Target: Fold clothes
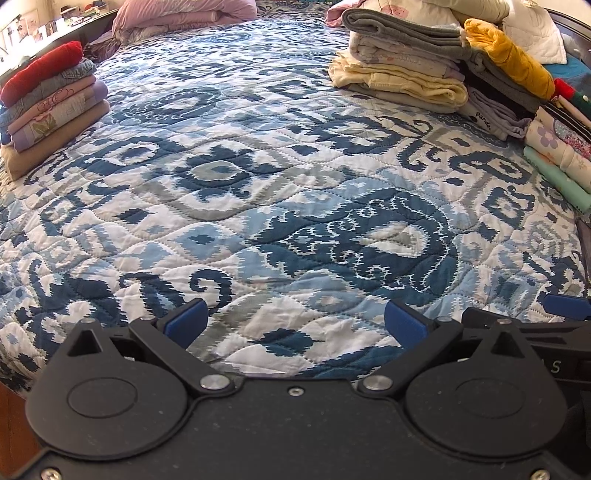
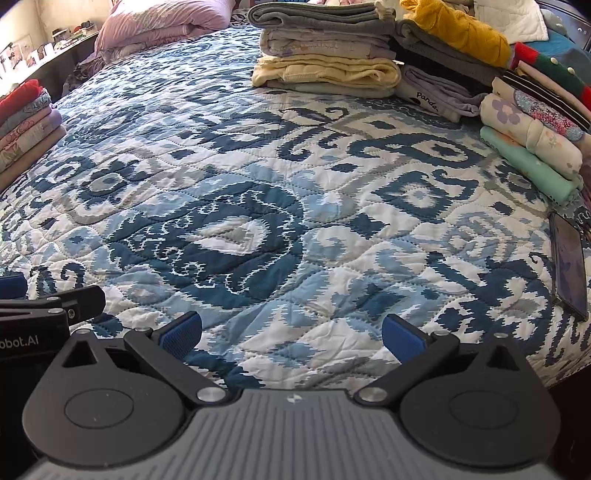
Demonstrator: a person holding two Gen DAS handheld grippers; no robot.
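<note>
My left gripper (image 1: 295, 321) is open and empty, low over the blue-and-white patterned quilt (image 1: 258, 177) near the bed's front edge. My right gripper (image 2: 291, 330) is open and empty beside it, over the same quilt (image 2: 258, 184). A stack of folded clothes with a red top piece (image 1: 48, 107) sits at the left; it also shows in the right wrist view (image 2: 26, 122). Folded piles with a grey top piece (image 1: 402, 55) and a mustard garment (image 1: 509, 59) sit at the far right, seen closer in the right wrist view (image 2: 325, 51). No loose garment lies between the grippers.
A dark phone (image 2: 569, 262) lies on the quilt at the right edge. Floral and mint folded clothes (image 2: 532, 147) sit behind it. A pink folded duvet (image 1: 181, 18) lies at the head of the bed. A dark ledge with small items (image 1: 40, 33) runs along the left.
</note>
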